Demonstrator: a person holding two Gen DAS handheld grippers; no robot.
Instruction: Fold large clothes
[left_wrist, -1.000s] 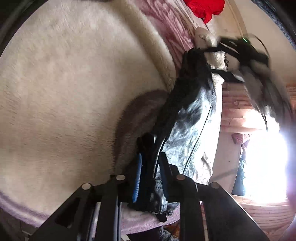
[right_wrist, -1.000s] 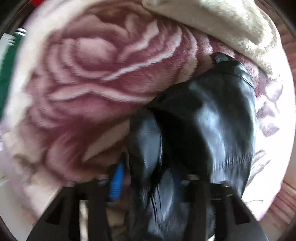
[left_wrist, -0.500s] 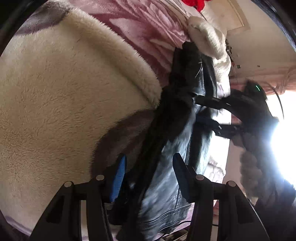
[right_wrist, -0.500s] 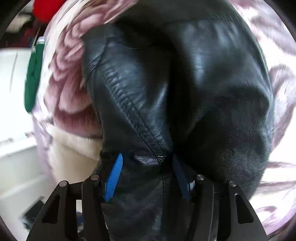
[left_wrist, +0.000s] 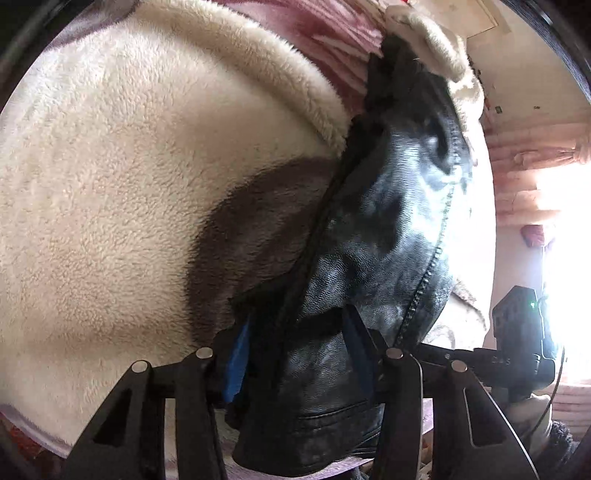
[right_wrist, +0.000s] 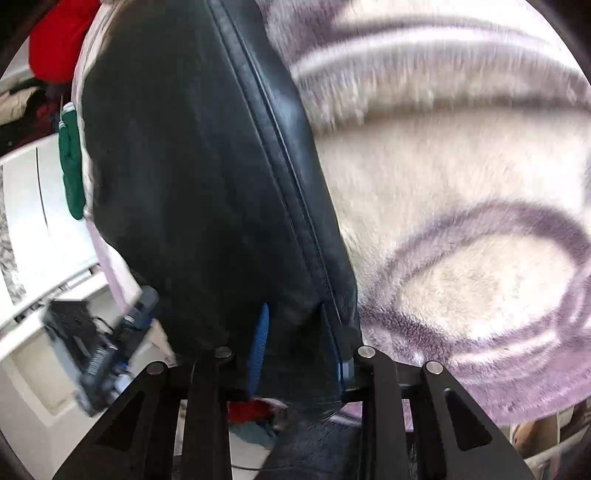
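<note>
A black leather jacket (left_wrist: 384, 229) with a zipper lies on a fluffy cream and purple blanket (left_wrist: 129, 166). My left gripper (left_wrist: 295, 350) has its blue-padded jaws apart with the jacket's lower edge lying between them. In the right wrist view the same jacket (right_wrist: 192, 166) fills the left half, a seam running down it. My right gripper (right_wrist: 295, 339) has its jaws on either side of a thick fold of the jacket. The right gripper's body also shows in the left wrist view (left_wrist: 517, 343), low at the right.
The rose-patterned blanket (right_wrist: 461, 221) covers the bed. A red garment (right_wrist: 55, 40) and a green item (right_wrist: 72, 166) hang at the bed's far left edge. White furniture (right_wrist: 33, 221) and a dark device (right_wrist: 92, 343) stand beside the bed. A bright window (left_wrist: 565, 258) glares at the right.
My left gripper's jaws opened from a tight pinch on the jacket edge. My right gripper swung over the jacket toward the near end of the bed.
</note>
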